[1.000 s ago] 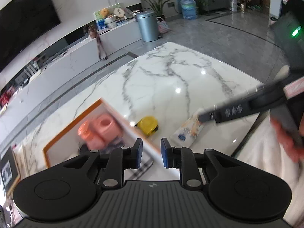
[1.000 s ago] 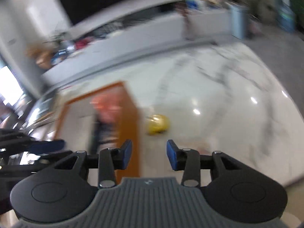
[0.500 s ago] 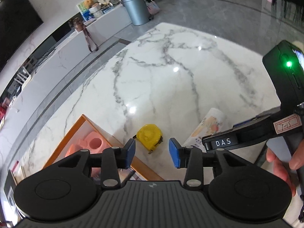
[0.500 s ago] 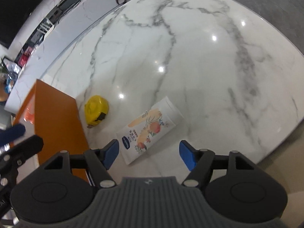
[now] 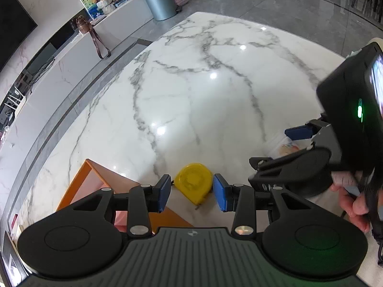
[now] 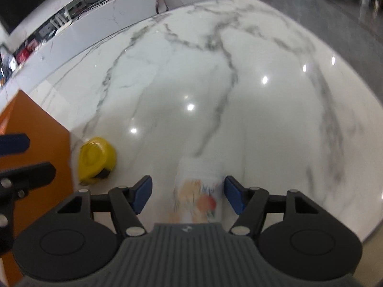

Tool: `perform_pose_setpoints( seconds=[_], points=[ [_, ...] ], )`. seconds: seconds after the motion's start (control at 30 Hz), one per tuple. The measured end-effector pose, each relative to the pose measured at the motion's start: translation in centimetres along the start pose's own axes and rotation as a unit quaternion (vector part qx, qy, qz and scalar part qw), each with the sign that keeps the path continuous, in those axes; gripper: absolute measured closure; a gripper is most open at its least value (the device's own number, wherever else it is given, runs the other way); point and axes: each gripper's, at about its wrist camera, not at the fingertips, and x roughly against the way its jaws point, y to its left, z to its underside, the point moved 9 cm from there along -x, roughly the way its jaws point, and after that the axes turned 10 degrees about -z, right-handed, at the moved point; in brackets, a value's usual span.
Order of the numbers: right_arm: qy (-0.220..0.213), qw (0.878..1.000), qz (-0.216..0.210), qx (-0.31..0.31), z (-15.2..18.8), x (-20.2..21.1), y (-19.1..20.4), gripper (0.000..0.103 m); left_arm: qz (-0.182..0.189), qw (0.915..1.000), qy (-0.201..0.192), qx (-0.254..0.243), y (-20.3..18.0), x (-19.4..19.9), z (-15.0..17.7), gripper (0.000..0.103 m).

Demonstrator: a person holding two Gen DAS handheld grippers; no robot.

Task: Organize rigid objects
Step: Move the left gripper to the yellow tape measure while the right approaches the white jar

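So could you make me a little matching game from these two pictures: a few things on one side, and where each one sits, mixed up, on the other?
Things:
1. yellow tape measure
2. printed white tube
3. orange box
4. metal bin

Places:
A. on the floor beyond the marble table
B. between the open fingers of the right gripper
C. at the table's near left edge
D. just ahead of the open left gripper, beside the box

Pairs: 1-D, 2-B, 3-C, 4-A
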Motion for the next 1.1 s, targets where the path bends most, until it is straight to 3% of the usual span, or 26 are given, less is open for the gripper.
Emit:
perform_pose_setpoints(
  seconds=[0.17, 0.27, 0.43, 0.57, 0.7, 0.9, 1.0, 1.1],
  points=[
    [0.007, 0.995, 0.034, 0.097, -0.2, -1.2, 1.2, 0.039, 0.0, 0.9999, 0.008, -0.013, 0.5, -1.1, -0.2, 0.056],
    [0.001, 0.994, 0.03, 0.105, -0.4, -1.0, 1.1, 0.056, 0.002, 0.9996, 0.014, -0.025, 0.5, -1.7, -0.1, 0.055],
    [0.009, 0.994, 0.015, 0.111, -0.7, -0.9, 0.8, 0.056, 0.013, 0.9986, 0.017, -0.048, 0.3, -2.4, -0.2, 0.048],
    [0.017, 0.996, -0.021, 0.086, -1.4, -0.7, -0.2, 0.057, 0.019, 0.996, 0.028, -0.082, -0.1, -3.1, 0.0, 0.037],
    [0.022, 0.997, -0.049, 0.064, -1.9, -0.6, -1.0, 0.057, 0.03, 0.9894, 0.045, -0.135, -1.0, -4.3, 0.2, 0.029],
    [0.016, 0.996, -0.06, 0.068, -2.0, -0.8, -0.9, 0.057, 0.045, 0.9806, 0.077, -0.175, -2.7, -7.3, 0.1, 0.027],
    [0.015, 0.995, -0.078, 0.06, -2.2, -0.7, -1.1, 0.057, 0.068, 0.9664, 0.111, -0.221, -3.7, -8.5, 0.6, 0.036],
    [0.01, 0.995, -0.087, 0.055, -2.3, -0.7, -1.2, 0.057, 0.07, 0.9582, 0.124, -0.248, -3.8, -9.1, 0.7, 0.031]
  ],
)
